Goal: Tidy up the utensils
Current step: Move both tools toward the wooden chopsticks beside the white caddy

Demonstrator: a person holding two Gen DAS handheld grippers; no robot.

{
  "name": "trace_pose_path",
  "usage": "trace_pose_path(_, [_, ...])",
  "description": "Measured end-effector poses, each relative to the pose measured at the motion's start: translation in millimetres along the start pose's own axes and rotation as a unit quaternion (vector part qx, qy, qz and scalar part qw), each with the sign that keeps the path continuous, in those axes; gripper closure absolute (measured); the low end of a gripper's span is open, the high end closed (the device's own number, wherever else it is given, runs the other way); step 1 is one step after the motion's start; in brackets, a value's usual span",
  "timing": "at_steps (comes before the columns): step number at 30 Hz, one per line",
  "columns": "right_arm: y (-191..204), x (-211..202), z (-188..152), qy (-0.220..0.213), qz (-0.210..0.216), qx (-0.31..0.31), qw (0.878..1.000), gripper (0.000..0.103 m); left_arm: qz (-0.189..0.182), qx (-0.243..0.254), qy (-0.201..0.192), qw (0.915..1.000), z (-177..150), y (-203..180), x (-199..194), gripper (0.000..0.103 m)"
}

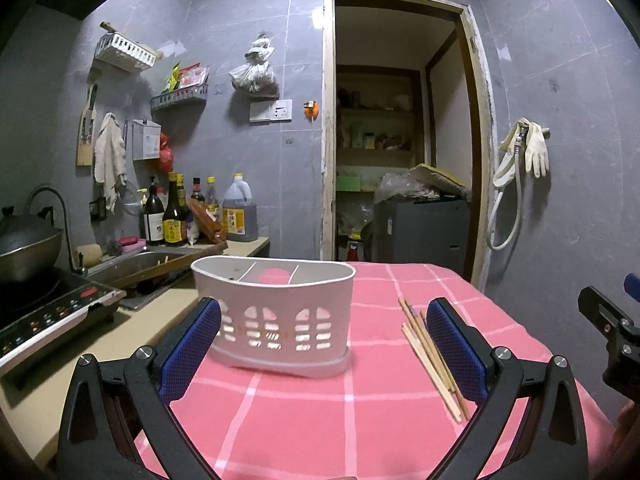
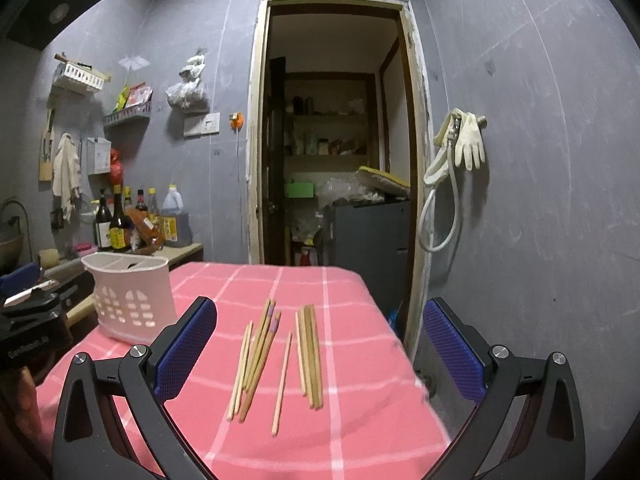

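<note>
Grey tiled walls enclose a small kitchen. An open wooden-framed doorway shows dim pantry shelves. Pale rubber gloves hang right of it. Dark sauce bottles line the beige counter beside a steel sink.

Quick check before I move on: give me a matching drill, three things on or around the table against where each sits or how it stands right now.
Things:
1. chopsticks
2. white basket
3. right hand-held gripper

States:
A. upright on the tablecloth's left part, nothing visible inside
B. open, holding nothing
C. lying loose on the pink tablecloth, right of the basket

Pairs: 1-C, 2-A, 3-B
</note>
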State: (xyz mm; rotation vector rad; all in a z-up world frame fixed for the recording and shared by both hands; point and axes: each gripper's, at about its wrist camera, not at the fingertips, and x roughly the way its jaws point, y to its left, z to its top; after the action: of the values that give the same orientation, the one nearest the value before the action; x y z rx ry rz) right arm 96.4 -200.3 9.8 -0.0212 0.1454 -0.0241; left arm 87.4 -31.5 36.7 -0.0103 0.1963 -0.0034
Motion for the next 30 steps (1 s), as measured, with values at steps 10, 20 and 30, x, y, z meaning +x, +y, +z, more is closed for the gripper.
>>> trace_pose_path(10, [-18,40,16,-0.004,-0.008,-0.011,1.000,0.000,0.010,0.016,0.021,0.9996,7,-19,39,0.002])
trace_pose_path(20, [-26,97,9,0.063,0.034,-0.039,0.997,0.000,0.004,0.042,0.038,0.9984,8,-36,73,0.002])
trace_pose_path(30, [-47,152,-9,0.170,0.059,-0.001,0.984,0.003,-0.059,0.086,0.080,0.9913,-3,-58,109,0.002])
